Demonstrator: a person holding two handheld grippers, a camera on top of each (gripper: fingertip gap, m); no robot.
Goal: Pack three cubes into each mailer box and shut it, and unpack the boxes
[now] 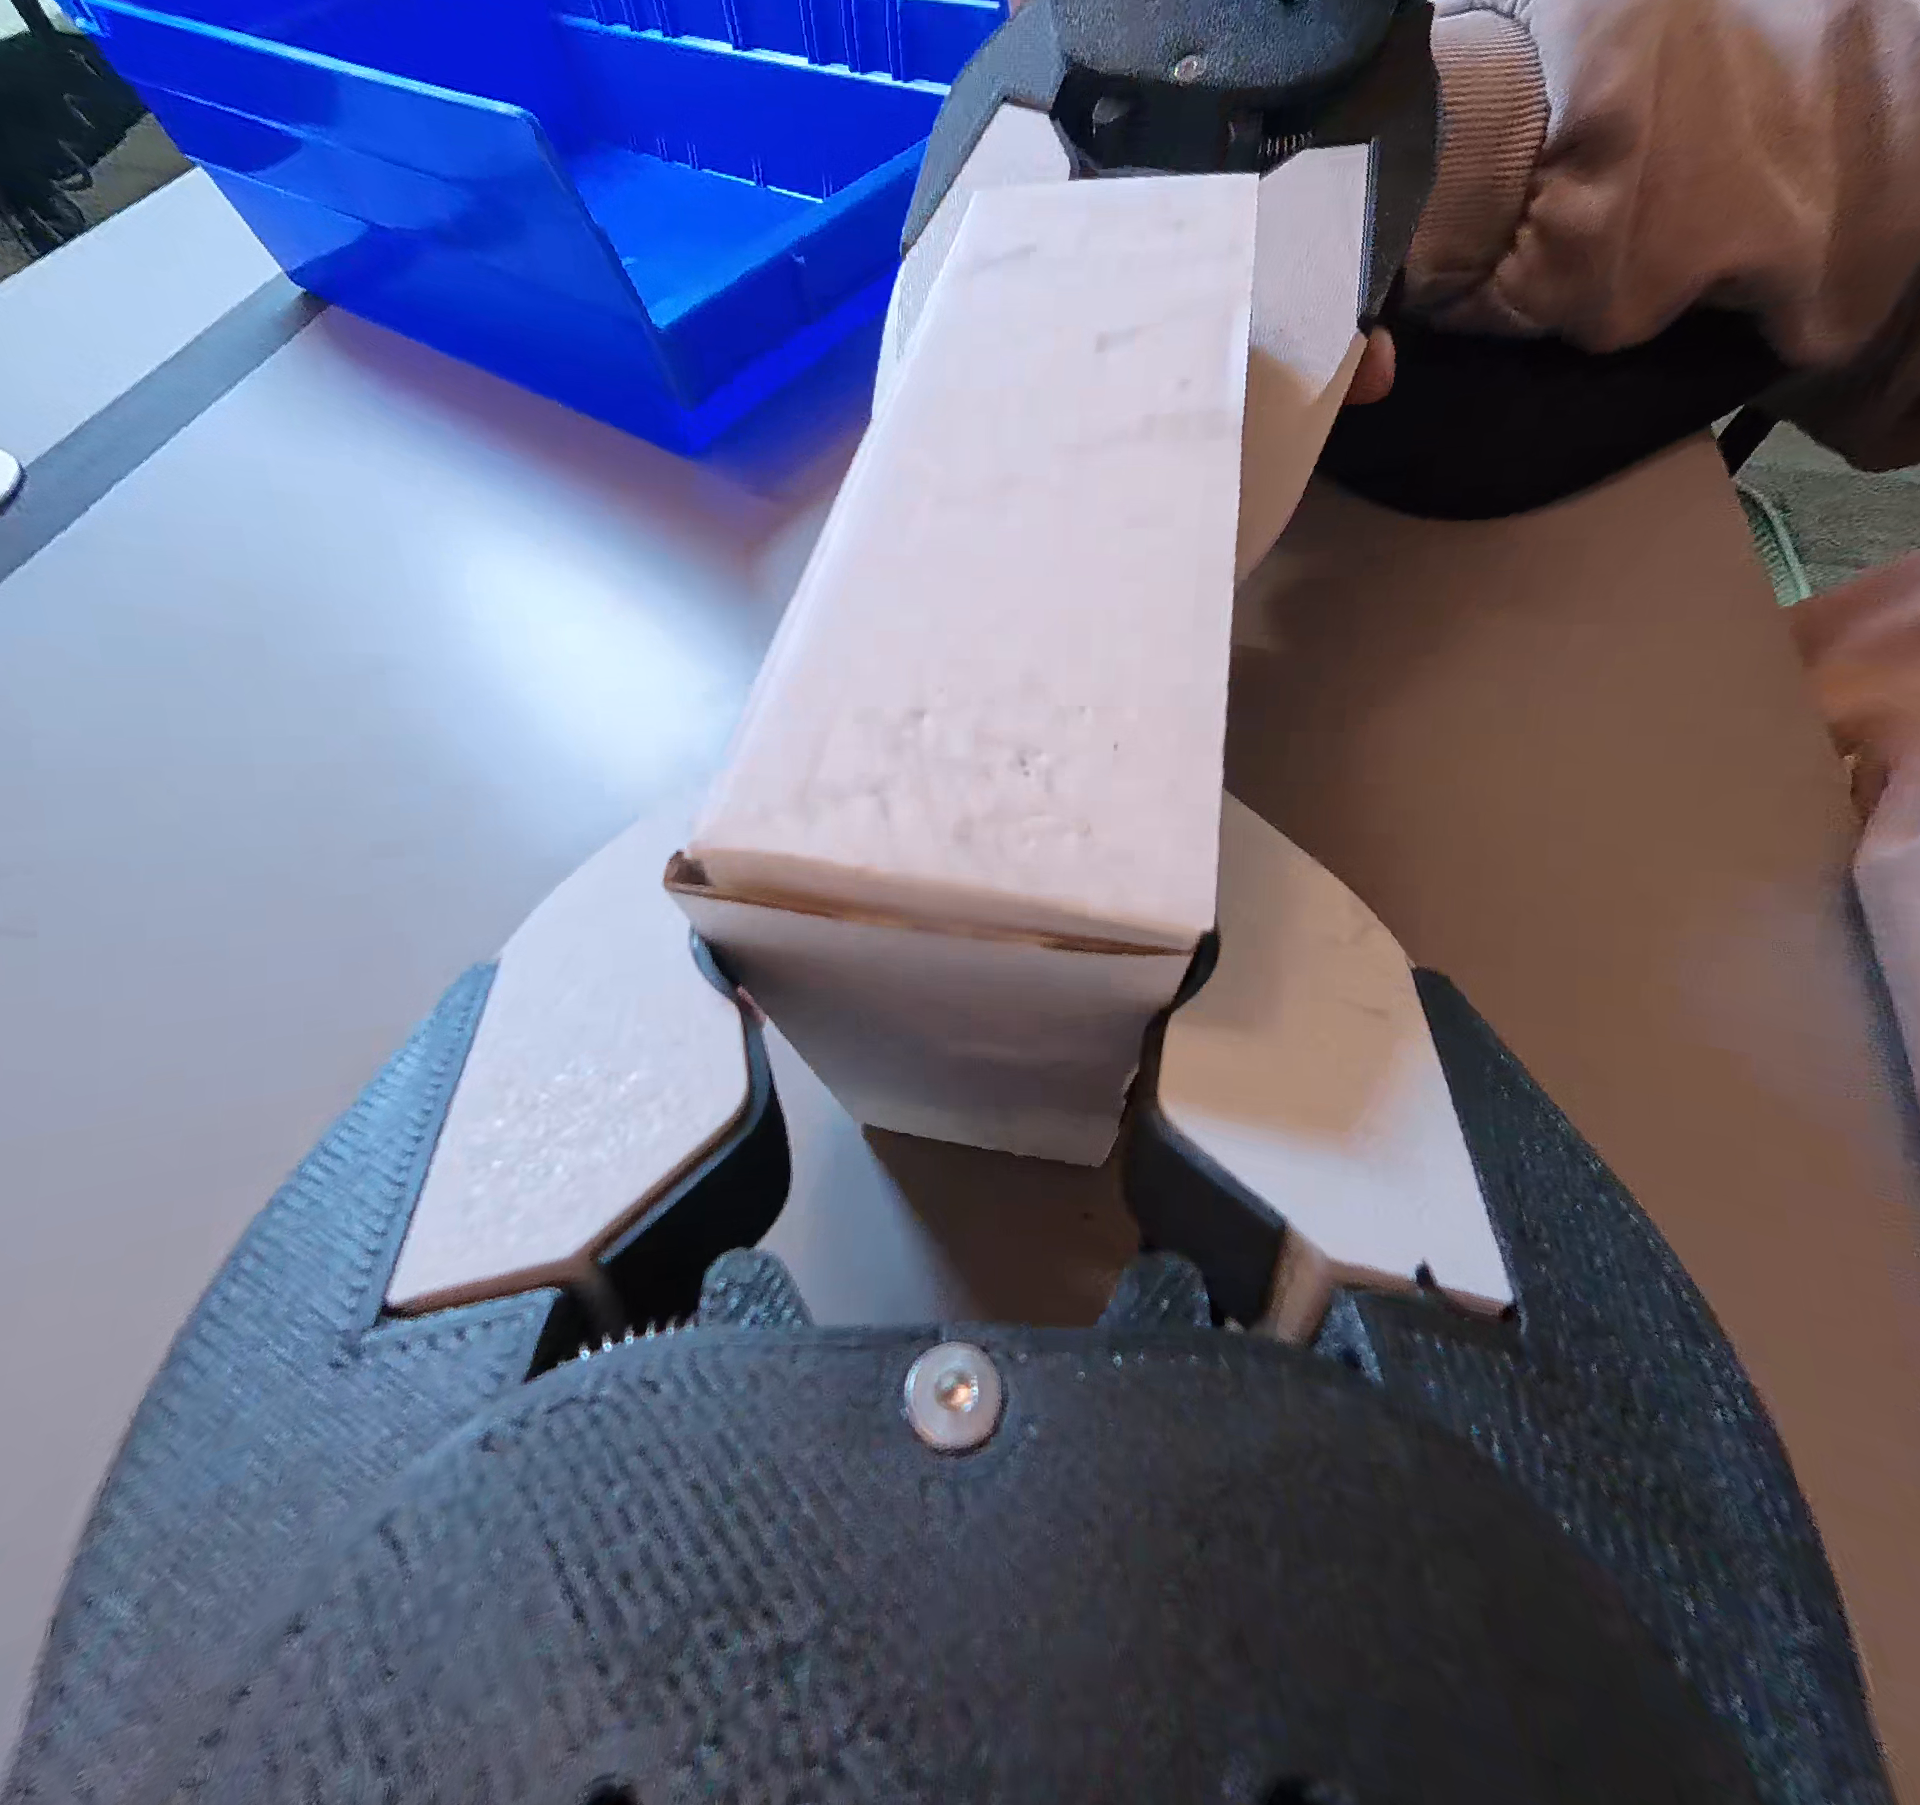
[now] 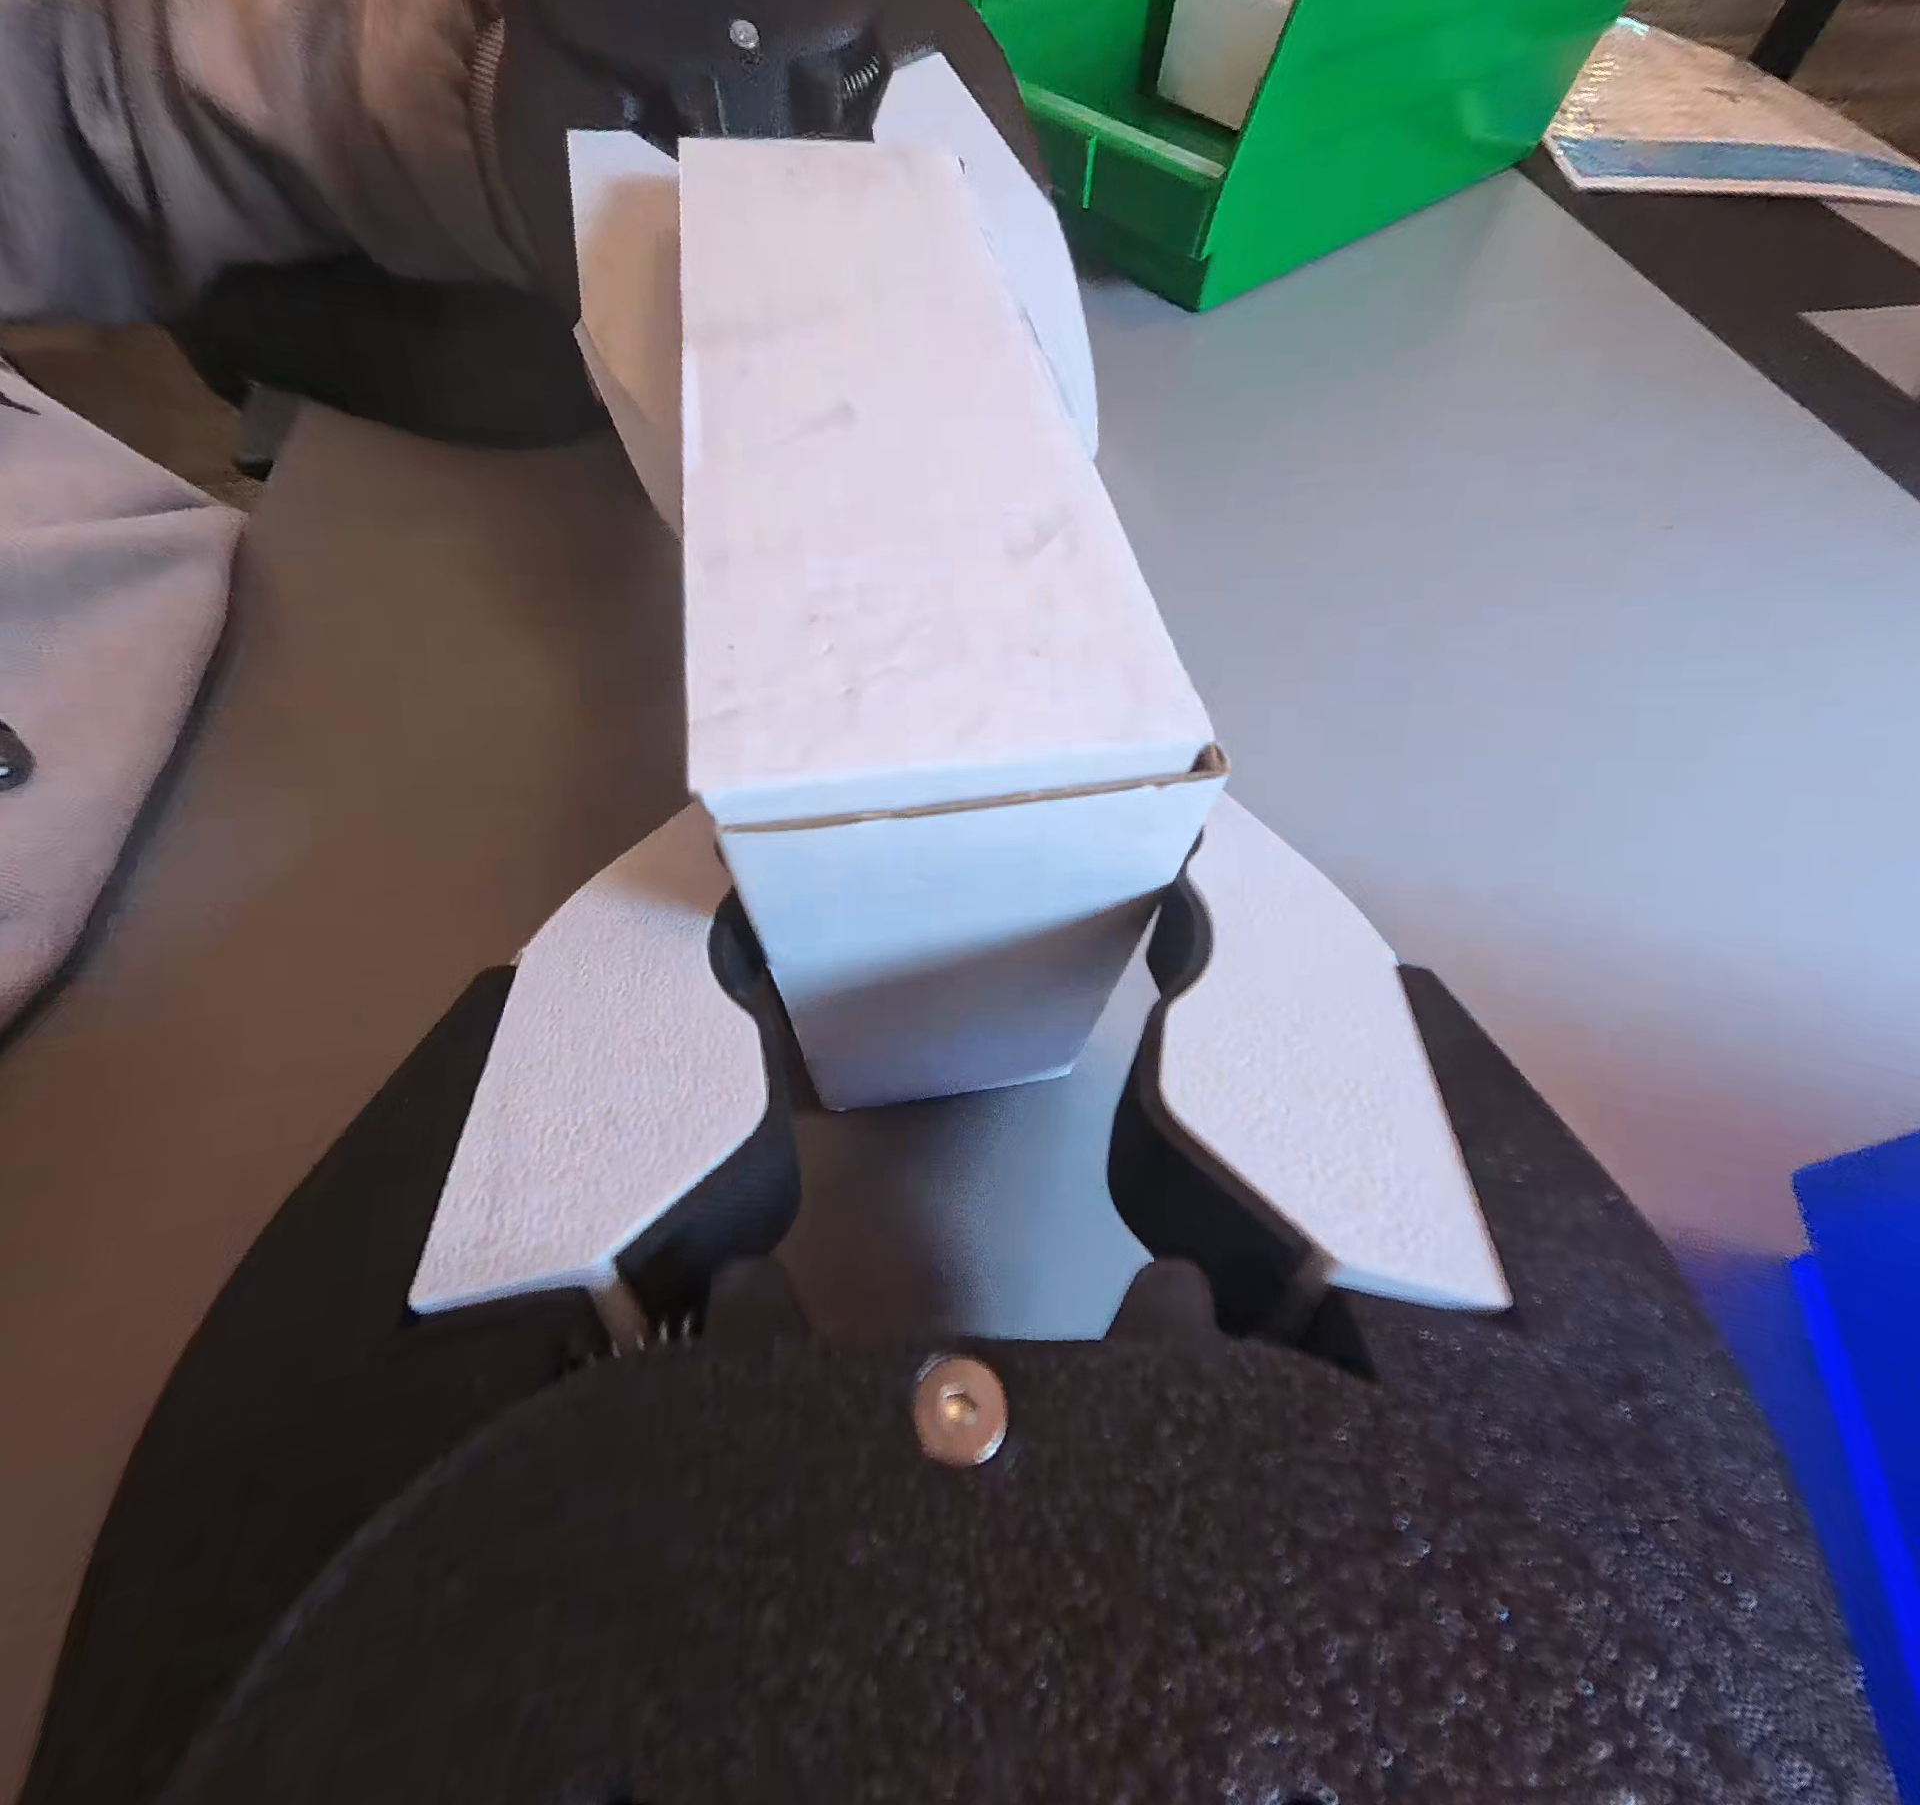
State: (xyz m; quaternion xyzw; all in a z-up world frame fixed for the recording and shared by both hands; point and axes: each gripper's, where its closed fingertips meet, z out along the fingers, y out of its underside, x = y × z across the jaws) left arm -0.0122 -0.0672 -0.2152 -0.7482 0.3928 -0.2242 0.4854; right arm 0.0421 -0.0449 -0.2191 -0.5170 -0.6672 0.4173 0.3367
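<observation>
Closed white mailer box (image 1: 997, 550) is hanging above the grey table (image 1: 343, 675), carried by both ends. Left gripper (image 1: 951, 1028) is pinching the near end in its own view; right gripper (image 2: 961, 986) is pinching the opposite end, fingers pressed against the box's side walls. Two-ended hold is probably keeping the long box level and the lid seam shut. Blue bin (image 1: 582, 186) is sitting far left; green bin (image 2: 1309, 93), with a white box (image 2: 1236, 20) inside, far right. Box is likely heading for a bin.
</observation>
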